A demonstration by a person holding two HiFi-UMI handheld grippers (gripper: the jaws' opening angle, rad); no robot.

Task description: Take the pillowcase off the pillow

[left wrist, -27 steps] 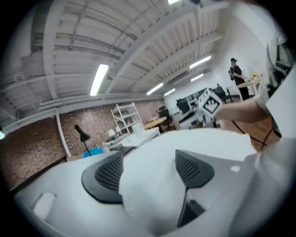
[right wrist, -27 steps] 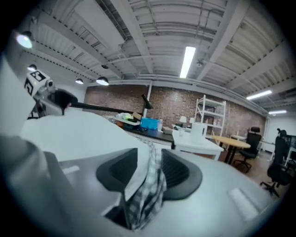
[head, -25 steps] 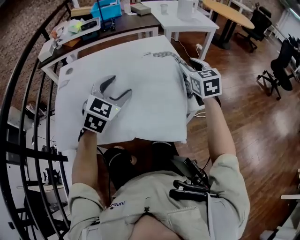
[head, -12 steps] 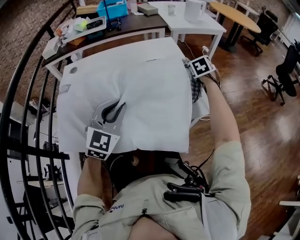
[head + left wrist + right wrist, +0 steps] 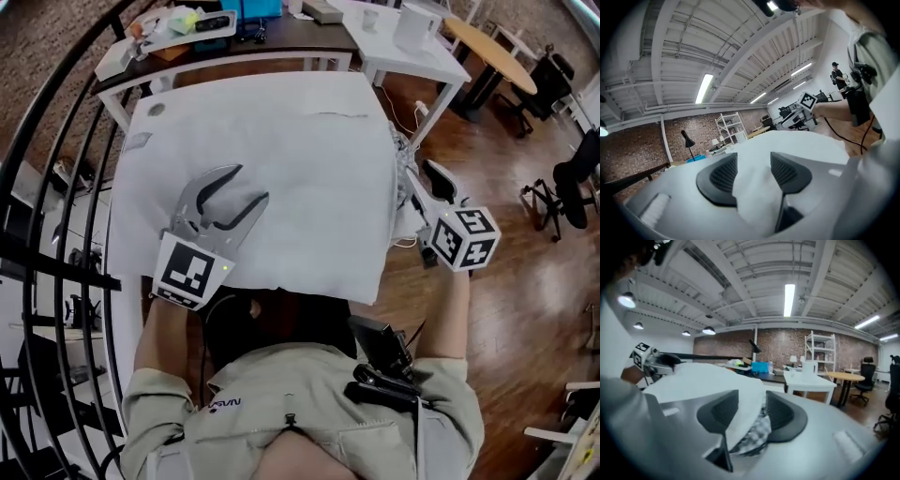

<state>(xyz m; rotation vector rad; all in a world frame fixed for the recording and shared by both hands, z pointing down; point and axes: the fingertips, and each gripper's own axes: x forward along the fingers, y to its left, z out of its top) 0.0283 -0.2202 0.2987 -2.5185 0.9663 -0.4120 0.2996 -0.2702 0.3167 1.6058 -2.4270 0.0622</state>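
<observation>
One dark table (image 5: 272,39) and a white table (image 5: 424,62) stand beyond the pillow (image 5: 281,141).

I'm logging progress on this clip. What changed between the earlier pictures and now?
The right gripper drew back along the right edge of the pillowcase, toward the person. The jaws of both grippers have just been opening, with fabric between them. The left gripper stayed on the near left part, and the pillowcase is still on the pillow.
</observation>
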